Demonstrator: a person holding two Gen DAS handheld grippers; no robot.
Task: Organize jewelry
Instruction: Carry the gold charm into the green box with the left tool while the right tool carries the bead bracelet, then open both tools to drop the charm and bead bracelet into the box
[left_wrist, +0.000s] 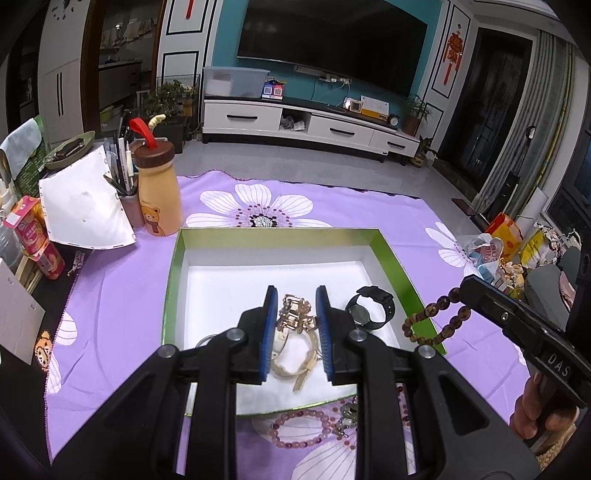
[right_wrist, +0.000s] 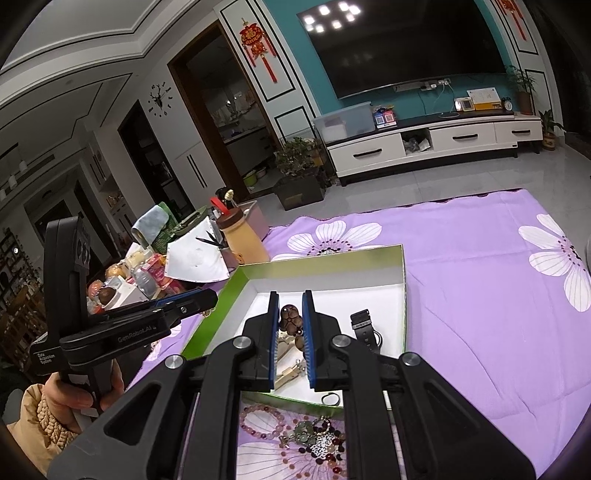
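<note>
Above the box's (left_wrist: 173, 280) near edge on the purple-clothed surface, we pinch a gold hair clip (left_wrist: 295, 314) in our left hand-held gripper (left_wrist: 296, 334) and brown beads (right_wrist: 290, 319) in our right hand-held gripper (right_wrist: 290, 341), ready to set inside.

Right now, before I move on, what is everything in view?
cloth: one, purple with white flowers, spread under box
box: one, green rim, white inside, mid-cloth
watch: one, black, inside box, right side
strap: one, cream, inside box, near edge
pink bracelet: one, pink beads, on cloth before box
bottle: one, yellow, brown cap, beyond box's left corner
hair clip: one, gold, between left jaws
brown bracelet: one, brown beads, hanging from right jaws
left gripper: one, black, blue pads, shut on hair clip
right gripper: one, black, blue pads, shut on brown bracelet
left hand: one, on left gripper's handle
right hand: one, on right gripper's handle
</note>
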